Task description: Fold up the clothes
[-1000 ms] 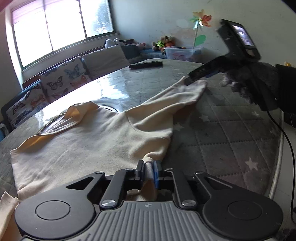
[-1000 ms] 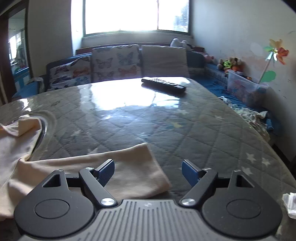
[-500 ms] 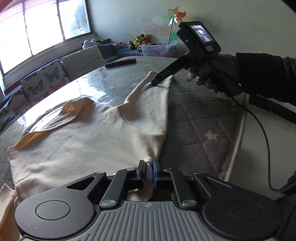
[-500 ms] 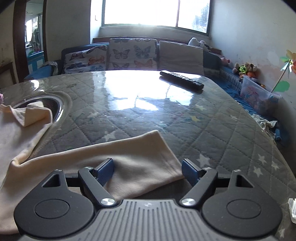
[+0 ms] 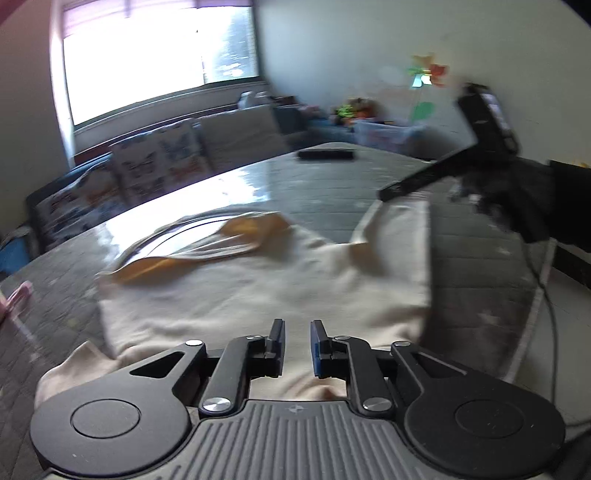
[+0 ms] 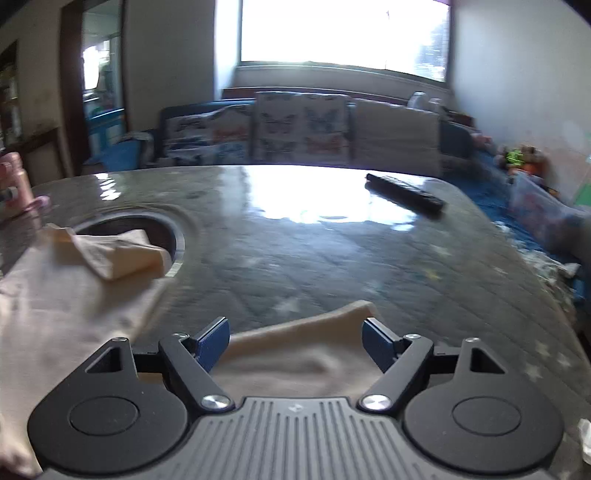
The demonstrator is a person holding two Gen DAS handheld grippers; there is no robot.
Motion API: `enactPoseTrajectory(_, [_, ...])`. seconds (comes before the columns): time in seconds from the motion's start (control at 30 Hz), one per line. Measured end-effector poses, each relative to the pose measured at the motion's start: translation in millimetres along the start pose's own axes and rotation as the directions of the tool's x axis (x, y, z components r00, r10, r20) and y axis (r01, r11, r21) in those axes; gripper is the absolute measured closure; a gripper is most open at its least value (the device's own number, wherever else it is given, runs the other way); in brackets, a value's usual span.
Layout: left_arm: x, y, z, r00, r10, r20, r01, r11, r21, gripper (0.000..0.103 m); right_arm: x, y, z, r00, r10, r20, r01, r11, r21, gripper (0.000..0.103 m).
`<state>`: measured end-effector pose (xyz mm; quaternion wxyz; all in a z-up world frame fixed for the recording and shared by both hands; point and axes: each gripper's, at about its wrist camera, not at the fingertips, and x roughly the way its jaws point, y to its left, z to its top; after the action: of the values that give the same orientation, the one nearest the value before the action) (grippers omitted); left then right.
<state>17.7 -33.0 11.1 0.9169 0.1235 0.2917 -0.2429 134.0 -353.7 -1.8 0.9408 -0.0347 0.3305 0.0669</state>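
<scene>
— Sunlit window [image 6: 343,29] behind, a sofa with butterfly cushions [image 6: 301,127] below it, and up front a round table [image 6: 369,258] under a glossy quilted grey cover with stars. What lies on it?

— A cream garment [image 5: 258,295], spread flat on the near side of the table. Its far edge reaches a round recess [image 6: 147,225] in the tabletop, where a folded-over piece of the cloth sits at the rim. A black remote [image 6: 404,194] lies well apart, toward the sofa.

— And the left gripper [image 5: 297,341]?

— It hovers over the near part of the garment. Its jaws are opening; a narrow gap shows between the pads, with cloth seen behind it, but no fabric is pinched.

— The right gripper [image 6: 295,338]?

— Spread wide, grasping nothing. One sleeve [image 6: 314,343] of the garment lies on the table beneath it, its end just past the blue pads [image 6: 212,341]. From the left wrist view, a gloved hand [image 5: 517,199] holds that gripper above the sleeve's end, near the table's right edge.

— Sharp pictures?

— No, both are blurred.
</scene>
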Motion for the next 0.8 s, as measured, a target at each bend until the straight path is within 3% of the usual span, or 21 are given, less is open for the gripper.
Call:
enactPoseTrajectory(0.13, [12.4,32.6,-5.2,0.996,0.081,-0.038,-0.083,0.993,-0.080,0.075,16.6,43.1,15.6,0.996,0.091,-0.026,-0.093,0.991,-0.092,0.021])
enactPoseTrajectory(0.27, [18.6,57.0,-14.2,0.988,0.136,-0.073,-0.145,0.981,-0.131,0.070,42.5,78.9,25.8,0.990,0.126,-0.070,-0.136,0.976,-0.171,0.021])
enactPoseTrajectory(0.47, [15.1,78.8,-25.0,0.985,0.153,-0.086,-0.165,0.973,-0.164,0.060,84.9,115.8,38.2,0.983,0.136,-0.126,-0.166,0.947,-0.276,0.018])
enactPoseTrajectory(0.63, [15.8,90.3,-28.7,0.981,0.173,-0.090,-0.186,0.967,-0.176,0.056,120.4,123.4,59.1,0.986,0.104,-0.132,-0.140,0.942,-0.304,0.015])
enactPoseTrajectory(0.8, [15.8,99.1,-29.1,0.974,0.209,-0.086,-0.222,0.959,-0.179,0.055,152.4,114.6,91.3,0.998,0.002,-0.067,-0.019,0.965,-0.261,0.015])
